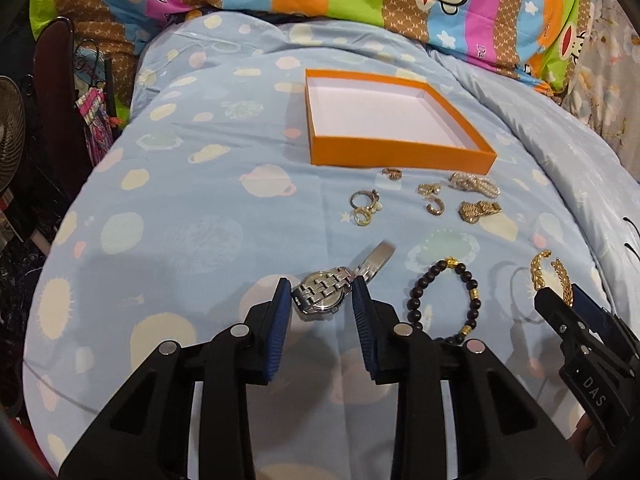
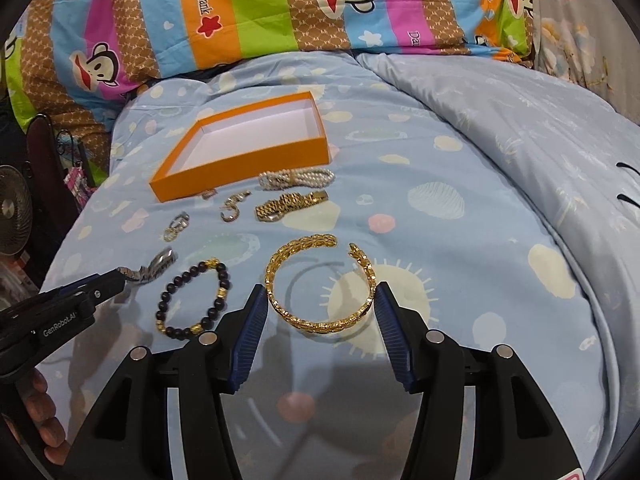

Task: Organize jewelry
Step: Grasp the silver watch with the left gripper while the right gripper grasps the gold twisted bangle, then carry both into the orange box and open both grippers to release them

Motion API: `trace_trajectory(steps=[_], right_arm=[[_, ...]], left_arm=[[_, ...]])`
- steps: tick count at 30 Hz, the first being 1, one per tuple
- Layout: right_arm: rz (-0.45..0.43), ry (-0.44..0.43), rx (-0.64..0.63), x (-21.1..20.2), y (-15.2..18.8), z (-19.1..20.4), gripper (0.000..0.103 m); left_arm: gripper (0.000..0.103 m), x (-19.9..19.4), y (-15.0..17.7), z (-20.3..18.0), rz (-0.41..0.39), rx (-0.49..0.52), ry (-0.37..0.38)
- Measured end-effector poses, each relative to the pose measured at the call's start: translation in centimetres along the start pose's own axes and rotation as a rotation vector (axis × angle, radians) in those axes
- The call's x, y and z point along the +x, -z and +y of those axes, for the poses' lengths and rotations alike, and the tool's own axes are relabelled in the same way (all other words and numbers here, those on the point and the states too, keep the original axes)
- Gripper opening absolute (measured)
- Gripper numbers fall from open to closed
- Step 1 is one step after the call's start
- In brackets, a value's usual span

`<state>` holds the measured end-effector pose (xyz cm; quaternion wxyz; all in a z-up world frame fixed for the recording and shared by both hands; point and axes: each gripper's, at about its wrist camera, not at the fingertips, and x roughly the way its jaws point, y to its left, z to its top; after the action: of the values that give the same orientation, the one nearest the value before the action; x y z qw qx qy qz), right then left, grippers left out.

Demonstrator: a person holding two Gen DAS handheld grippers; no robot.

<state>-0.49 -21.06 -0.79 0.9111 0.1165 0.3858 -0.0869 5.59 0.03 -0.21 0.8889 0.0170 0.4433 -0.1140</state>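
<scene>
Left gripper (image 1: 320,292): pads pinching silver wristwatch (image 1: 320,294). Right gripper (image 2: 320,300): clamped across gold cuff bangle (image 2: 320,280). Orange box (image 1: 400,152): empty. Beaded bracelet (image 2: 194,300), earrings (image 1: 365,208), pearl bracelet (image 2: 296,178) remain on duvet (image 1: 200,220). Nothing stowed yet.

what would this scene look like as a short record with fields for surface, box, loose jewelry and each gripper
surface: light blue patterned bedsheet
box: orange box, open, white inside, nothing in it
left gripper: jaws closed on silver watch
right gripper: jaws closed on gold bangle
between grippers: black beaded bracelet, lying flat, untouched
near box front: pearl bracelet, gold link bracelet, small rings and earrings
in box so far: none
</scene>
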Motion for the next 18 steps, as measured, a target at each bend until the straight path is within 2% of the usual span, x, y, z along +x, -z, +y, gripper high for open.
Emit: trace_trajectory(steps=[5, 10, 14, 17, 18], right_arm=[[-0.067, -0.081, 0.009, -3.7, -2.5, 0.0, 0.054], [-0.16, -0.097, -0.03, -6.2, -6.6, 0.5, 0.054], [-0.188, -0.095, -0.053, -5.1, -10.1, 0.9, 0.054], [-0.155, -0.143, -0.03, -2.2, -12.6, 0.8, 0.054], [-0.143, -0.154, -0.027, -0.9, -13.4, 0.8, 0.054]], left_arm=[[0.03, -4.3, -1.5, 1.0, -0.077, 0.001, -0.001], [0.03, -8.2, -4.4, 0.5, -0.188, 0.035, 0.001], [0.03, -10.2, -8.0, -0.8, -0.276, 0.055, 0.034], [0.03, -9.3, -11.2, -2.2, -0.329, 0.065, 0.016], [0.026, -8.5, -12.2, -2.6, -0.342, 0.07, 0.009]])
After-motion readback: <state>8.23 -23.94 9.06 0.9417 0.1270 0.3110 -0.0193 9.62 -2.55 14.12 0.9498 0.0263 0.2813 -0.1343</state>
